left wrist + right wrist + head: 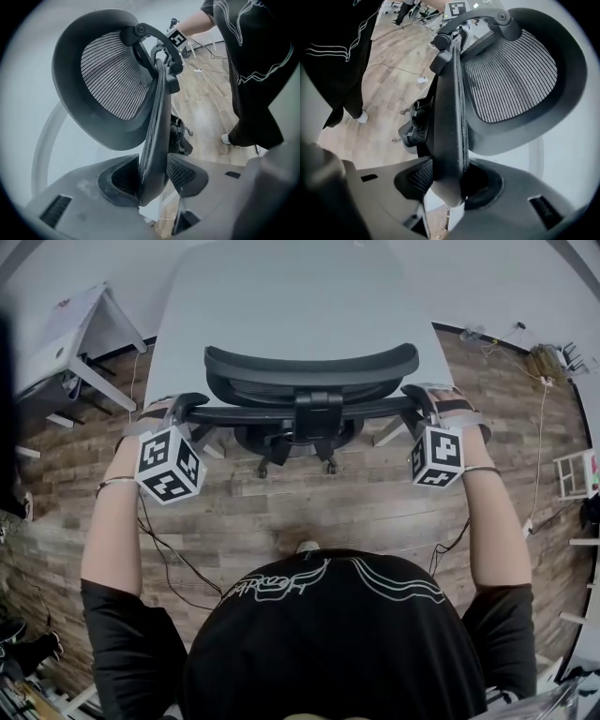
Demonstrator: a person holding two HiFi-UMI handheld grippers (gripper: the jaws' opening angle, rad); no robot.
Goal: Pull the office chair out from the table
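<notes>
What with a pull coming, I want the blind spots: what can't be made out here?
Seat: head view, hidden under the table and behind the backrest.
Wheels: head view, mostly hidden by the backrest.
Floor at the person's feet: head view, hidden by their torso.
</notes>
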